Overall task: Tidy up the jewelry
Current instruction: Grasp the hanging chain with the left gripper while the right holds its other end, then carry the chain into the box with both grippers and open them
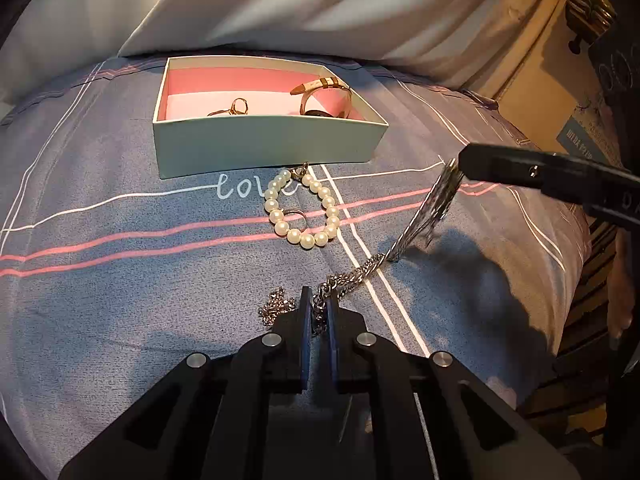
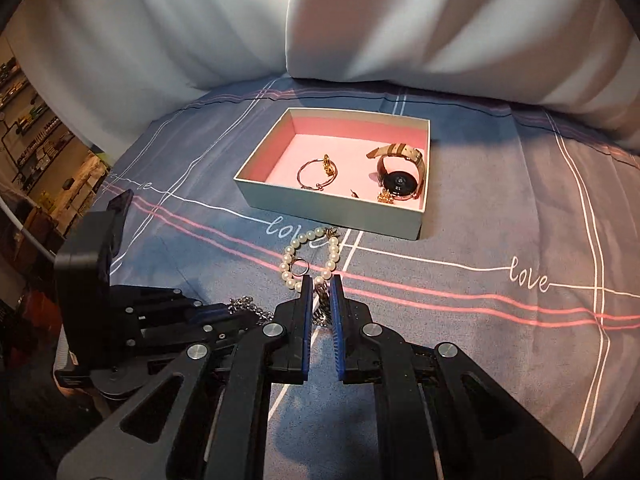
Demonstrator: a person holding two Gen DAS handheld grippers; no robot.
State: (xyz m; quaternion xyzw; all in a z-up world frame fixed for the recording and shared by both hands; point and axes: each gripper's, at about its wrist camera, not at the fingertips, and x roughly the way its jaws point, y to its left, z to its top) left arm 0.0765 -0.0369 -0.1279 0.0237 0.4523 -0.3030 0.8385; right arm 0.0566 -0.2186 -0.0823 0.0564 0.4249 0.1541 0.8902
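Both black tools, left [image 1: 319, 304] and right [image 2: 321, 294], clenched on linked metal chain [image 1: 362, 272].

chain [image 1: 404, 240]: silver, long, held up at both ends, sagging onto the bed
pearl bracelet [image 1: 302, 208]: white beads, flat, just beside the box
box [image 1: 264, 144]: open, pink inside, holds watch [image 2: 400, 168] and gold bangle [image 2: 316, 174]

Lying across a bed: grey-blue sheet [image 2: 500, 208] with pink and white stripes and "love" script. Leaning behind: white pillows [image 2: 440, 28]. Glowing warm at right: cardboard boxes [image 1: 536, 76]. Showing at far left: dim shelves [image 2: 28, 128] of small goods.
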